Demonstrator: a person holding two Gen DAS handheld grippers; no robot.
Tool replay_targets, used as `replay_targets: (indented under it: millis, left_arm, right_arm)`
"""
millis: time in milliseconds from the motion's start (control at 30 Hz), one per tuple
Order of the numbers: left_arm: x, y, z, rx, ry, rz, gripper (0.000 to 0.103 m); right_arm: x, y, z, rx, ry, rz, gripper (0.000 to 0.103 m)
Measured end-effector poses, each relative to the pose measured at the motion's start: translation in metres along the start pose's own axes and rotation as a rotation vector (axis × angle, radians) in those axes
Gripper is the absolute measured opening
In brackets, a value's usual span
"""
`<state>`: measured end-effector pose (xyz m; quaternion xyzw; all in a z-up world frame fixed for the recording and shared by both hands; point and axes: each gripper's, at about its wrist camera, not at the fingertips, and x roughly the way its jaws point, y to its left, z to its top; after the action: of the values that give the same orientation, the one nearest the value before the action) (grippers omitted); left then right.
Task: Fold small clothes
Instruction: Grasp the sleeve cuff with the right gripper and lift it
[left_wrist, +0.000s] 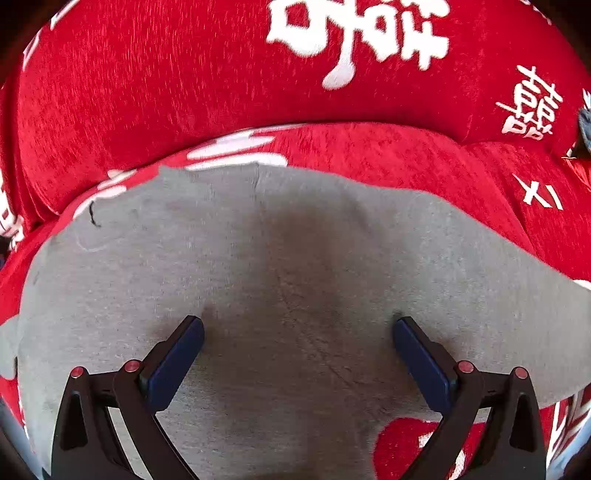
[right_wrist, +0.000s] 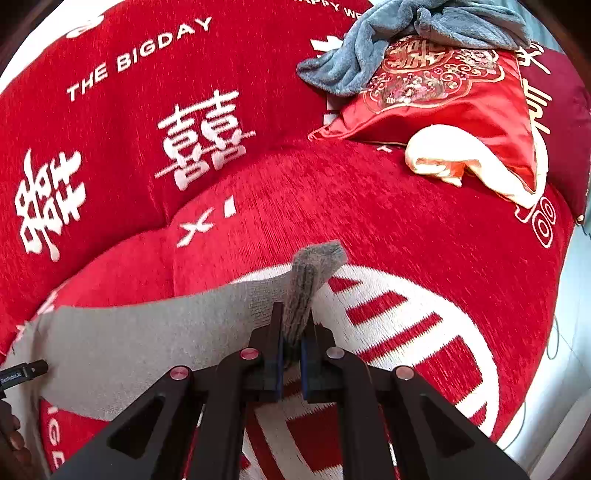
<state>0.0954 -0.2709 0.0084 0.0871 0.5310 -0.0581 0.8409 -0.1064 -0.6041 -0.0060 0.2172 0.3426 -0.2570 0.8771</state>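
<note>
- Left wrist view: left gripper (left_wrist: 297, 332) with jaws spread wide, nothing between them; both dark blue pads (left_wrist: 177, 363) sit low over the grey garment (left_wrist: 280, 266), contact with the fabric cannot be told.
- Same view: grey garment lies spread flat on the red sofa cover (left_wrist: 166, 85) with white characters; a short black thread mark (left_wrist: 93, 214) shows near its far left edge.
- Right wrist view: right gripper (right_wrist: 291, 343) with jaws closed tight on a ribbed cuff end (right_wrist: 308, 284) of the grey garment (right_wrist: 122, 343), which stands up out of the grip.
- Same view: rest of the garment trails left across the red sofa cover (right_wrist: 388, 206); left gripper's tip (right_wrist: 26, 371) at its far left edge.
- Far right: red embroidered cushion (right_wrist: 443, 99), grey-blue fleece blanket (right_wrist: 373, 48) draped over it, cream cloth (right_wrist: 454, 155) touching the cushion's front.
</note>
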Motion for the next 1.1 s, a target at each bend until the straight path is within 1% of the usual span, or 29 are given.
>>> replay_targets:
  millis: [33,100,233,367,533,800,900,1000,1100]
  left_arm:
    - [-0.002,-0.002,0.000,0.012,0.004,-0.003,0.103]
    - [-0.010,-0.003,-0.001,0.024,0.004,-0.027,0.103]
    - [-0.033,0.000,-0.005,0.045,-0.052,-0.035,0.103]
    - [-0.055,0.008,-0.012,0.051,-0.093,-0.065,0.103]
    - [-0.072,0.021,-0.021,0.050,-0.119,-0.089,0.103]
    - [-0.082,0.054,-0.040,0.020,-0.122,-0.109,0.103]
    - [-0.083,0.072,-0.050,0.001,-0.121,-0.109,0.103]
    - [-0.082,0.090,-0.061,-0.019,-0.102,-0.108,0.103]
    - [-0.083,0.107,-0.072,-0.039,-0.100,-0.111,0.103]
  right_arm:
    - [0.002,0.001,0.000,-0.005,0.012,-0.005,0.007]
    - [-0.002,0.002,0.002,-0.002,0.009,-0.008,0.007]
    - [-0.022,0.011,0.008,-0.011,-0.035,-0.001,0.007]
    - [-0.037,0.020,0.010,-0.016,-0.050,0.017,0.007]
    - [-0.058,0.036,0.014,-0.020,-0.067,0.056,0.007]
    - [-0.082,0.075,0.019,-0.032,-0.084,0.131,0.007]
    - [-0.092,0.094,0.018,-0.054,-0.089,0.152,0.007]
    - [-0.102,0.118,0.017,-0.093,-0.099,0.166,0.007]
    - [-0.113,0.144,0.015,-0.134,-0.110,0.181,0.007]
